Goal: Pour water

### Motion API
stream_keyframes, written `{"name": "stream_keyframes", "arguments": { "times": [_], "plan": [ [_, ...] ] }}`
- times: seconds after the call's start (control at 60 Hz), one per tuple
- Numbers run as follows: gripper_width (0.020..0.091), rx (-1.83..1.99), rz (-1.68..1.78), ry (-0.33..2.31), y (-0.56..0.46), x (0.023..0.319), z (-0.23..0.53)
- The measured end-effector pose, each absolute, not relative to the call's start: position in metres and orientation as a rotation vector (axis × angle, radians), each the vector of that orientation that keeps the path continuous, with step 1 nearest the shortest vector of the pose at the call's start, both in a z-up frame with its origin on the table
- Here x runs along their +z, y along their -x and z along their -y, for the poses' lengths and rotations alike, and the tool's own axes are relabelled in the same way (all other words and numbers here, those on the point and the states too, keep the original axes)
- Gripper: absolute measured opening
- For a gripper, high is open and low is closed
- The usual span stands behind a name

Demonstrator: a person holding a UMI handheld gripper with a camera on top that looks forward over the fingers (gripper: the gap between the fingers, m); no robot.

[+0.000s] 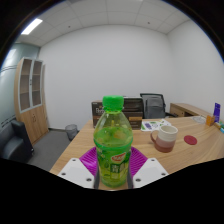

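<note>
Gripper (pixel 113 172): clenched on the bottle, 2 pink pads pressing its sides, bottom centre of frame.
Bottle (pixel 112 143): upright, green cap on, yellow-green liquid inside, centre frame.
Cup (pixel 165 137): white, right of bottle, standing on the wooden table (pixel 200 150); contents cannot be told.

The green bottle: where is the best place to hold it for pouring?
Around its labelled middle, as shown: the bottle stands upright between the gripper fingers, which close on its round sides from behind. That leaves the capped neck free to tip toward the mug.
</note>
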State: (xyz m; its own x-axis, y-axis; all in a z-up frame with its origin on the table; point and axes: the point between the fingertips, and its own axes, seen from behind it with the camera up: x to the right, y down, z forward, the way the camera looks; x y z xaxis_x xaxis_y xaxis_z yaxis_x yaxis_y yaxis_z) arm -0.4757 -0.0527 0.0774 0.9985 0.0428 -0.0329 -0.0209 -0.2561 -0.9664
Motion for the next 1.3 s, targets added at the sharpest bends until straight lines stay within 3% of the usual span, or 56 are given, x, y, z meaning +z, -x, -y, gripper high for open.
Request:
{"name": "stream_keyframes", "arguments": {
  "times": [0.317,0.467,0.967,1.3],
  "plan": [
    [0.0382,0.223,-0.145,1.900,0.470,0.079,0.041],
    [0.0382,0.440,-0.373,1.904,0.452,0.111,0.013],
    [0.0380,1.357,-1.448,1.516,0.405,0.127,-0.068],
    [0.0380,1.482,-1.613,1.432,0.396,0.125,-0.072]
  ]
}}
